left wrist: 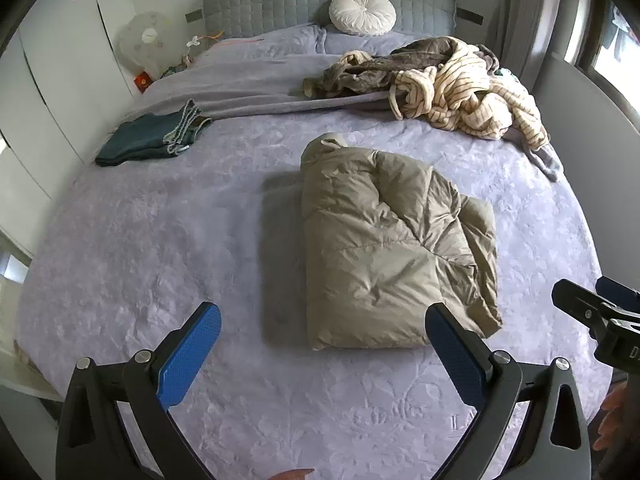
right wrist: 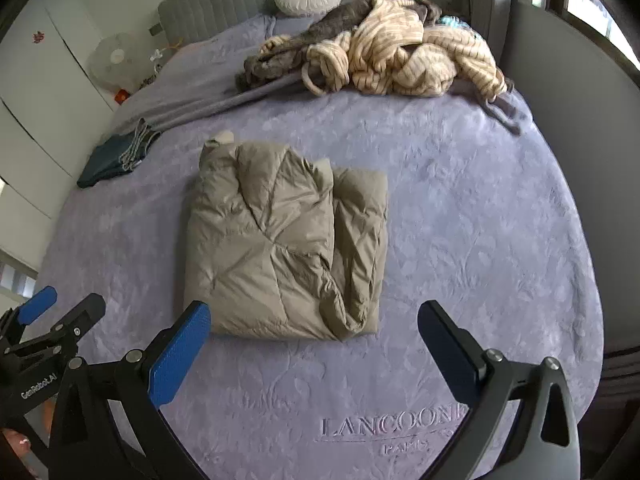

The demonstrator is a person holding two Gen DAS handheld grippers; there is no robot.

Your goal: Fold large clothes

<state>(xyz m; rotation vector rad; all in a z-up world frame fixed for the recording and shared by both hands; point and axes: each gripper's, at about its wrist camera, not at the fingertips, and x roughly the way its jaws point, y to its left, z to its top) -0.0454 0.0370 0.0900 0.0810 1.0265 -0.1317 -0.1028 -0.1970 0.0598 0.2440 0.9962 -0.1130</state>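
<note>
A beige puffer jacket (left wrist: 392, 248) lies folded into a thick rectangle in the middle of the bed; it also shows in the right wrist view (right wrist: 280, 240). My left gripper (left wrist: 324, 316) is open and empty, held above the bed just in front of the jacket's near edge. My right gripper (right wrist: 314, 312) is open and empty, also just in front of the jacket. The right gripper shows at the right edge of the left wrist view (left wrist: 592, 312), and the left gripper at the left edge of the right wrist view (right wrist: 60, 312).
The bed has a lavender cover (left wrist: 160, 240). A pile of unfolded striped and grey clothes (left wrist: 440, 80) lies at the back right. Folded dark green clothes (left wrist: 152, 136) sit at the left. A round white cushion (left wrist: 362, 12) leans on the headboard. White wardrobes stand at the left.
</note>
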